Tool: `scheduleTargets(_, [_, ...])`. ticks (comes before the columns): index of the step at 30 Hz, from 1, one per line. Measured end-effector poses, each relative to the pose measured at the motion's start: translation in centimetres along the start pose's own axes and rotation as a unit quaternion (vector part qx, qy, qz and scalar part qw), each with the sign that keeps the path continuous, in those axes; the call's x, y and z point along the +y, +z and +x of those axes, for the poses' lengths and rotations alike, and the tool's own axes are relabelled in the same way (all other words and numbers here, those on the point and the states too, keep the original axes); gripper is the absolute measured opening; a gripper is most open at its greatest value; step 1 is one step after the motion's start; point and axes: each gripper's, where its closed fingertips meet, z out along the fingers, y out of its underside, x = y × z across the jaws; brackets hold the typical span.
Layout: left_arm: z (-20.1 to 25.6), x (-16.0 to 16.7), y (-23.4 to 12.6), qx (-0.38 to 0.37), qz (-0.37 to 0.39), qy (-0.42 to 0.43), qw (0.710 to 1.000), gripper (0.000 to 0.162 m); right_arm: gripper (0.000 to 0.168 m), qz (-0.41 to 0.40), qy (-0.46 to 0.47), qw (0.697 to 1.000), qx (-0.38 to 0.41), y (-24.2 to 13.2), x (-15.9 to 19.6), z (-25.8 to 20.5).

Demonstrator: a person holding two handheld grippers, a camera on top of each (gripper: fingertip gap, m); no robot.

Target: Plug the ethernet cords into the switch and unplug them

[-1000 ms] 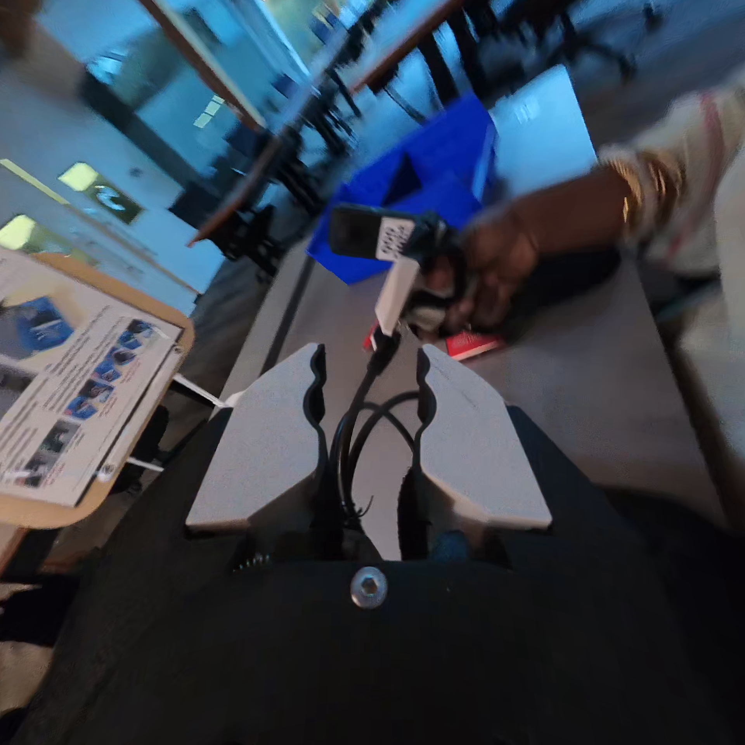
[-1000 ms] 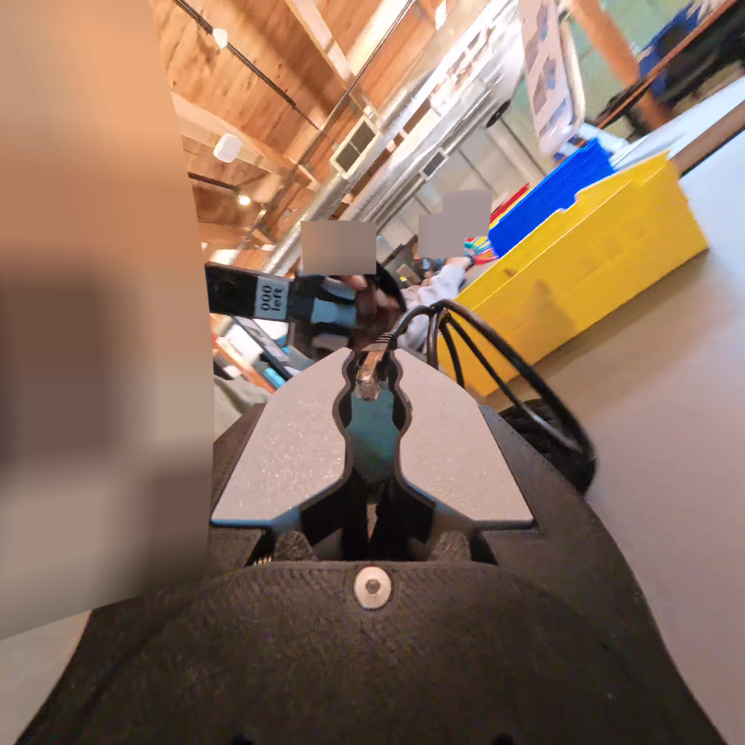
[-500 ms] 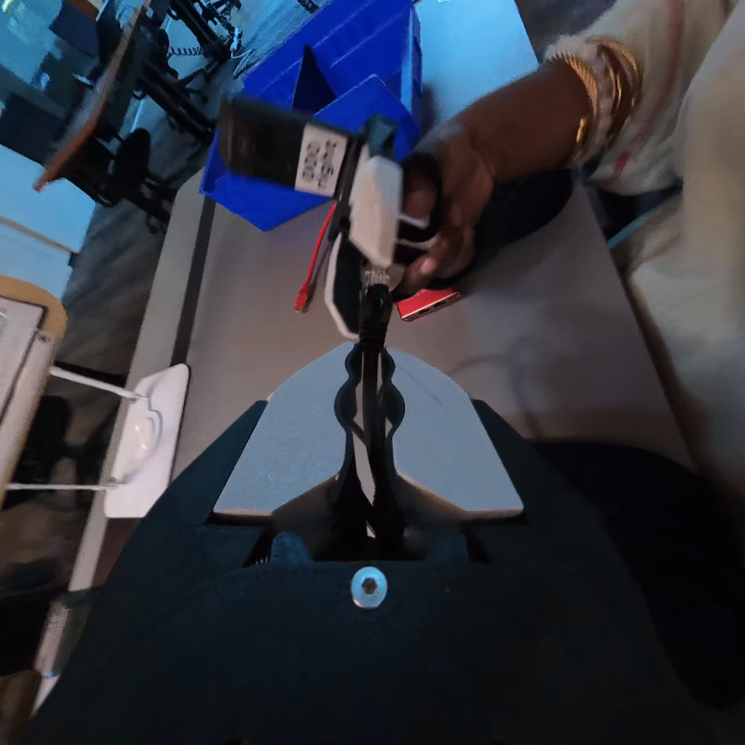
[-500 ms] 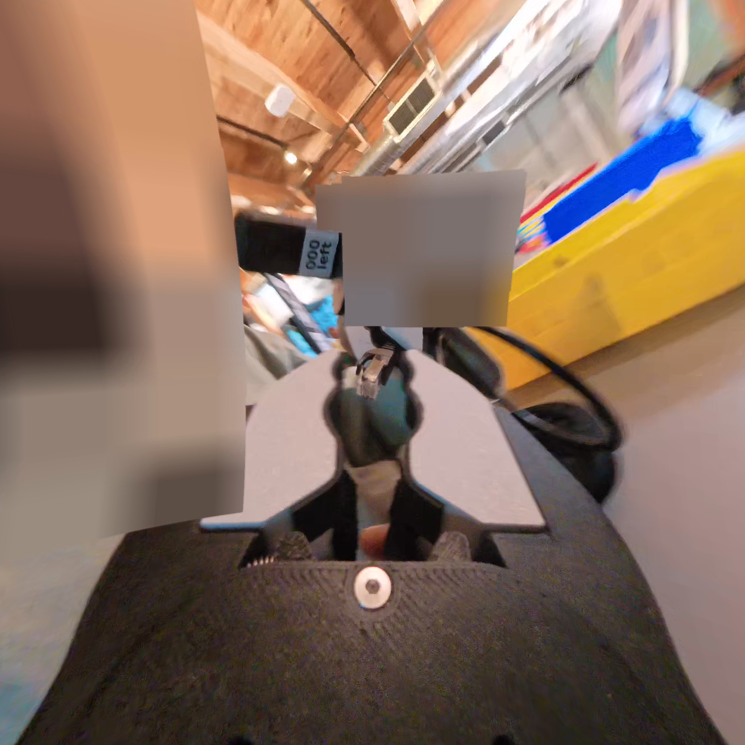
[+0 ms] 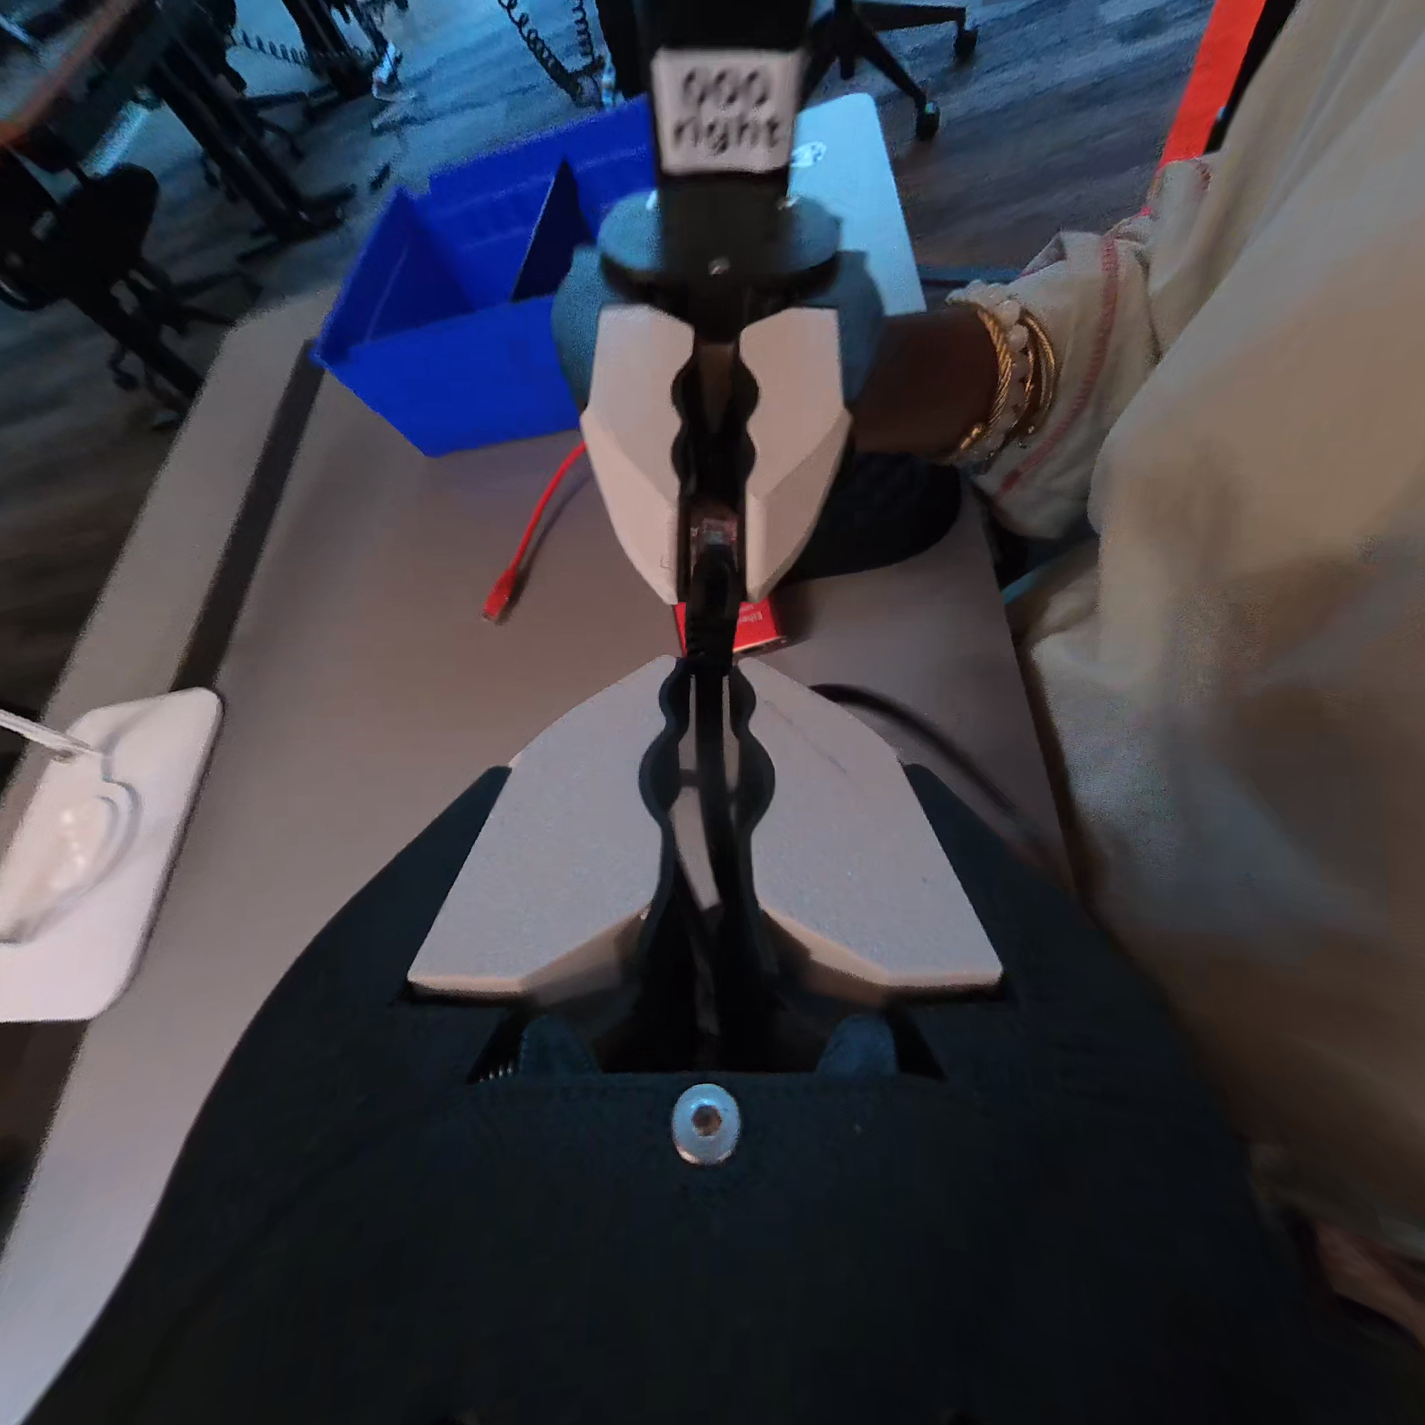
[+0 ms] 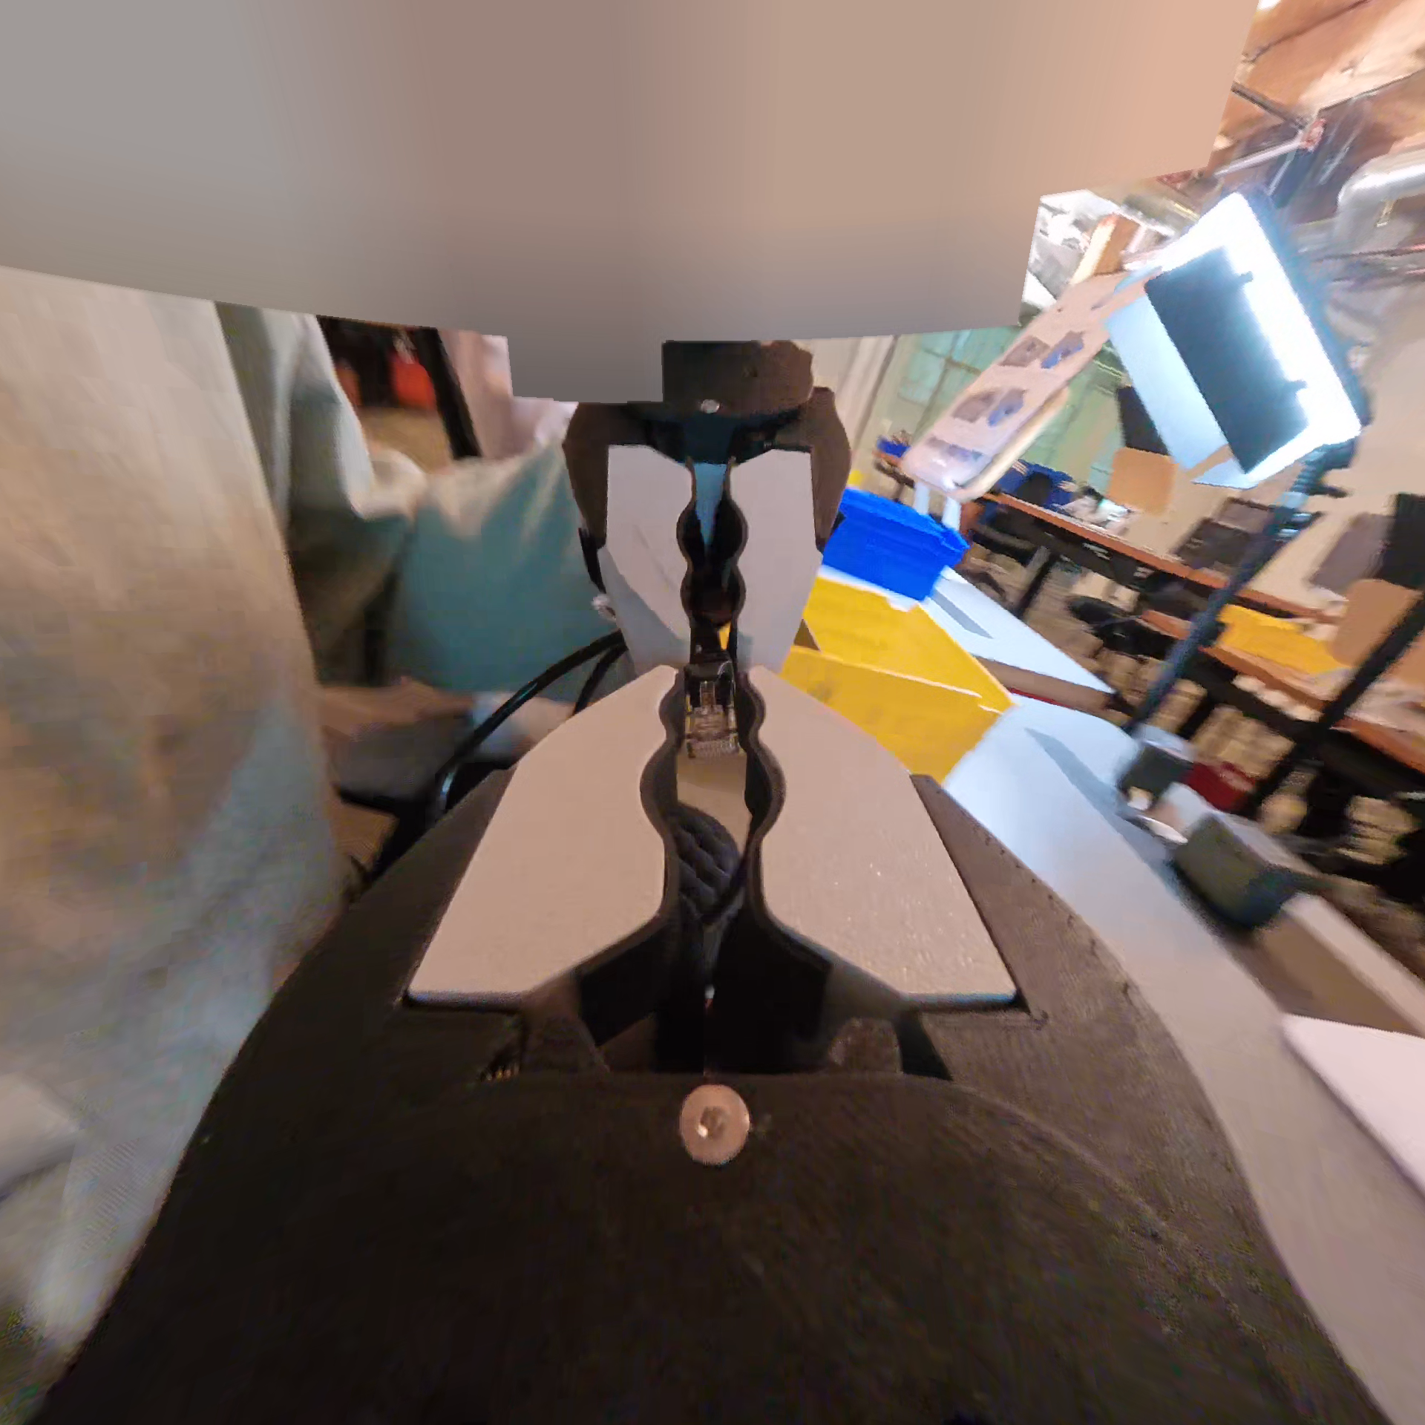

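Observation:
In the left wrist view my left gripper [image 5: 705,682] is shut on a black ethernet cord [image 5: 713,609] just behind its plug. My right gripper [image 5: 711,574] faces it head on, tip to tip, and is shut on the clear plug [image 5: 715,533]. A small red box [image 5: 759,626], seemingly the switch, lies on the table below them, mostly hidden. A red cord [image 5: 532,540] lies loose beside it. In the right wrist view the clear plug [image 6: 711,717] sits between my right gripper's [image 6: 709,682] fingers, with the left gripper [image 6: 709,644] right ahead. The black cord [image 6: 524,705] loops off to the left.
A blue bin [image 5: 463,324] stands at the table's far end. A white stand base [image 5: 85,840] is at the left edge. The person's sleeve [image 5: 1234,617] fills the right. A yellow bin [image 6: 887,671], a blue bin [image 6: 894,540] and a light panel [image 6: 1234,347] are to the right. My left and right fingertips are right by each other.
My left gripper has shut on the black cord. Both grippers have swung round and now face each other tip to tip, with the plug still in the right one.

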Motion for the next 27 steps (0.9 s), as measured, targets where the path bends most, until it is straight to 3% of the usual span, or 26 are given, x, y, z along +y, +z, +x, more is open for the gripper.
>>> scheduleTargets(4, [0.9, -1.3, -1.3, -0.039, -0.010, 0.106, 0.994, 0.015, 0.012, 0.069, 0.095, 0.992, -0.044, 0.2, -1.2, -0.7])
scheduleTargets(9, [1.5, -0.4, -0.5, -0.030, 0.025, 0.020, 0.999, 0.015, 0.012, 0.103, 0.128, 0.985, -0.056, 0.0, -0.7, -1.4])
scheduleTargets(15, [2.2, 0.5, 0.8, -0.022, 0.059, -0.006, 0.998, 0.010, 0.009, 0.107, 0.127, 0.984, -0.062, -0.4, -0.5, -1.8])
scheduleTargets(20, [2.0, 4.0, 2.8, -0.006, 0.013, -0.079, 0.997, 0.009, 0.010, -0.011, 0.122, 0.992, -0.035, -0.4, 3.9, -1.6])
scheduleTargets(23, [2.1, 5.1, 3.4, -0.011, -0.013, -0.073, 0.997, 0.010, 0.032, -0.114, 0.067, 0.991, -0.023, -1.0, 6.2, -2.1])
scheduleTargets(27, [2.3, 5.0, 3.8, -0.004, -0.017, -0.066, 0.998, 0.010, 0.031, -0.194, 0.001, 0.980, -0.035, -1.2, 7.2, -2.3])
